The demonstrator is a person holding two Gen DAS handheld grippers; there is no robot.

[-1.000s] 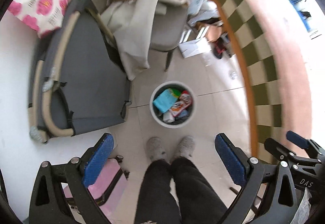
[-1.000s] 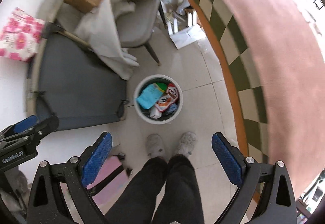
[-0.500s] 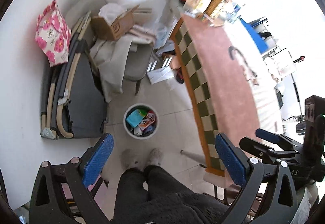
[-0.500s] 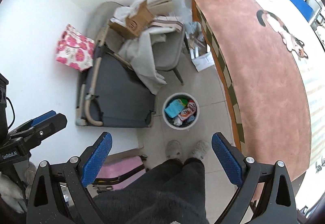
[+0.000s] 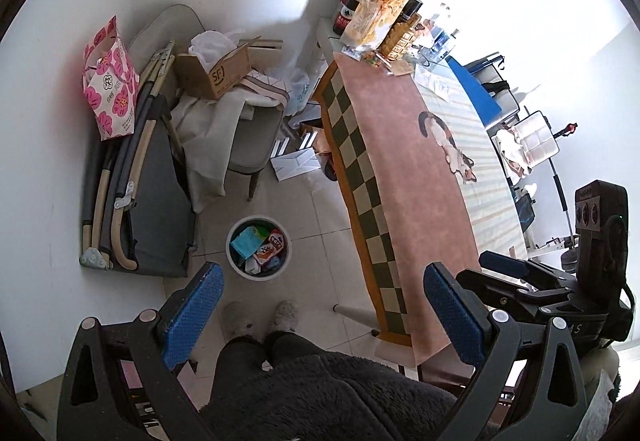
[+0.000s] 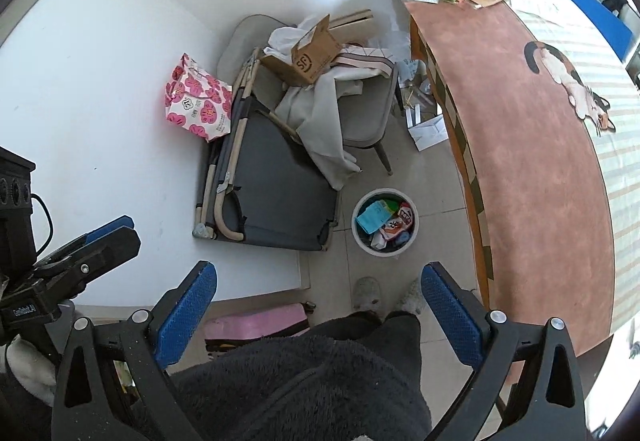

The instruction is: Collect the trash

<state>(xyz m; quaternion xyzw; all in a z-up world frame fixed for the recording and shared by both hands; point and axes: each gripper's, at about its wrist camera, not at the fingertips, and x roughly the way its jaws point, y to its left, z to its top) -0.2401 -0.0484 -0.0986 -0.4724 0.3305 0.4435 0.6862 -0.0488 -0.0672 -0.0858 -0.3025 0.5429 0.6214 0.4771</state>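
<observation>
Right wrist — cardboard box (image 6: 310, 57) marked "SF".

A long table (image 5: 404, 177) covered by a pink cloth with a cat picture (image 5: 448, 145) carries bottles and a snack bag (image 5: 370, 17) at its far end. Beside it, a grey chair (image 6: 366, 117) holds a cardboard box (image 6: 310, 59) and draped cloth; a folded cot (image 6: 276, 185) and flowered bag (image 6: 198, 105) lean against the wall.
</observation>
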